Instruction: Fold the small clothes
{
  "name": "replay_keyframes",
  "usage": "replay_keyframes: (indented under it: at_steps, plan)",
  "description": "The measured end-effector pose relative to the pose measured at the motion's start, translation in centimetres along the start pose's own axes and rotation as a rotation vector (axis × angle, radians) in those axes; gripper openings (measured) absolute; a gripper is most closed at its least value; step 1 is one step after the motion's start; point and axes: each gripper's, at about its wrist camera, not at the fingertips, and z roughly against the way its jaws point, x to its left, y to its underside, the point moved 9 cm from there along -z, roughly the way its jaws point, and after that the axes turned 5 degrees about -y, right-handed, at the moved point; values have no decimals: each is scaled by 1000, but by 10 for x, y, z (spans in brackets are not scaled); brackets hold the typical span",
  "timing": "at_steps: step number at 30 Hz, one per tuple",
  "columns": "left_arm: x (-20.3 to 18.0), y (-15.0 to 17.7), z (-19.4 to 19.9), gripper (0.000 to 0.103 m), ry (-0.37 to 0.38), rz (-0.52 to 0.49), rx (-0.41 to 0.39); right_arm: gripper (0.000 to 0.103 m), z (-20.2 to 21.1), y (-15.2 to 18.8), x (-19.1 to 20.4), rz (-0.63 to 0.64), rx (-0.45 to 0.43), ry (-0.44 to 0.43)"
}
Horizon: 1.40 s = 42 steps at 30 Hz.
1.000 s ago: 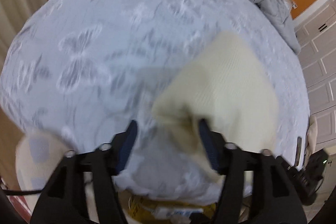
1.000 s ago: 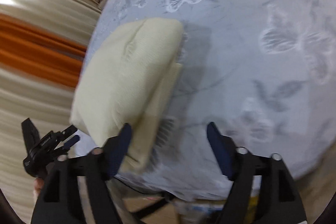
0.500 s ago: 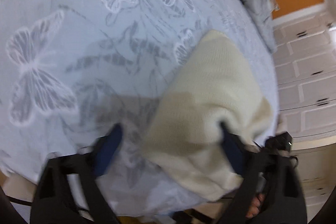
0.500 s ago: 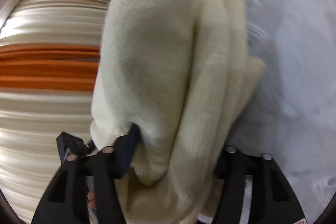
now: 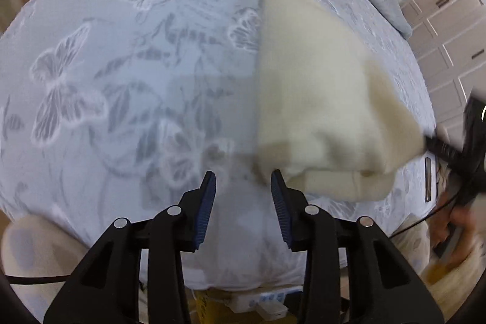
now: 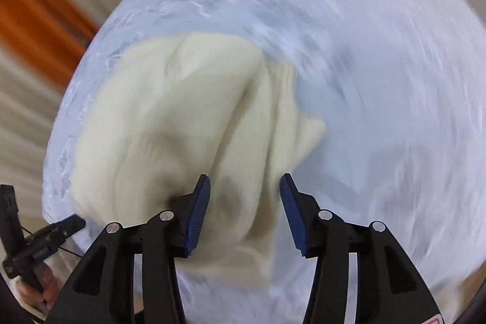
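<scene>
Released garment (image 6: 188,123) now beneath parted right tongs (image 6: 244,187).

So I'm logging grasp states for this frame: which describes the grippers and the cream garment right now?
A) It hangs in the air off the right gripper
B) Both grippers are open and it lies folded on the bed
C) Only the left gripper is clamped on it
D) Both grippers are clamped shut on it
B: the left gripper and right gripper both show spread jaws, and the cream garment rests in folded layers on the butterfly bedspread.
</scene>
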Motion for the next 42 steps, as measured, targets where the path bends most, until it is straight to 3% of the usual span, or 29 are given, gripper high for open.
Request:
replay_keyframes:
  at_steps: [3,4,5,8,9,10,11,12,14,16,20,22,24,28,29,31,34,39,42]
  plan:
    - [-9,-8,26,40,-31,-36,-75,51,28,1,20,11,-106,-69]
    - [-16,-13,35,43,-26,-50,-105,60,28,-1,31,40,-110,-78]
    - [-22,-16,40,50,-18,-60,-122,68,24,-1,39,58,-100,-89]
    - [-63,-31,43,72,-7,-172,-162,70,2,6,46,84,-55,-91]
    - [-74,-30,37,73,-36,-234,-167,68,-18,7,43,100,-34,-63]
    - [-83,-29,24,72,-69,-292,-156,32,-24,8,41,104,-13,-60]
    - [-82,-29,16,63,-90,-310,-141,25,-22,8,37,84,-11,-65]
    - [-80,-28,3,46,-131,-321,-99,23,-8,5,41,77,-49,-92]
    - [-70,-27,-1,41,-153,-290,-51,21,29,14,55,131,-110,-101]
    - [-59,-23,9,41,-130,-262,-45,21,40,33,59,161,-105,-87]
    - [-49,-14,-9,45,-179,-282,-9,25,-34,80,16,151,61,48]
    - [-51,-9,-14,45,-187,-266,1,26,-28,77,15,122,29,26]
    - [-57,-8,-1,45,-214,-281,-42,32,-2,64,22,111,-19,17]
    - [-61,-9,24,49,-232,-271,-106,36,61,37,43,190,-231,57]
    - [-61,-8,27,49,-243,-262,-113,36,62,35,47,218,-240,63]
    - [-64,-7,31,49,-259,-248,-123,35,35,35,48,278,-177,101]
    - [-71,-2,33,50,-275,-240,-123,35,-36,57,19,302,30,181]
    - [-79,-1,43,51,-297,-211,-143,38,7,49,33,261,-66,143]
    - [-81,0,46,62,-302,-199,-172,58,44,44,37,247,-146,155]
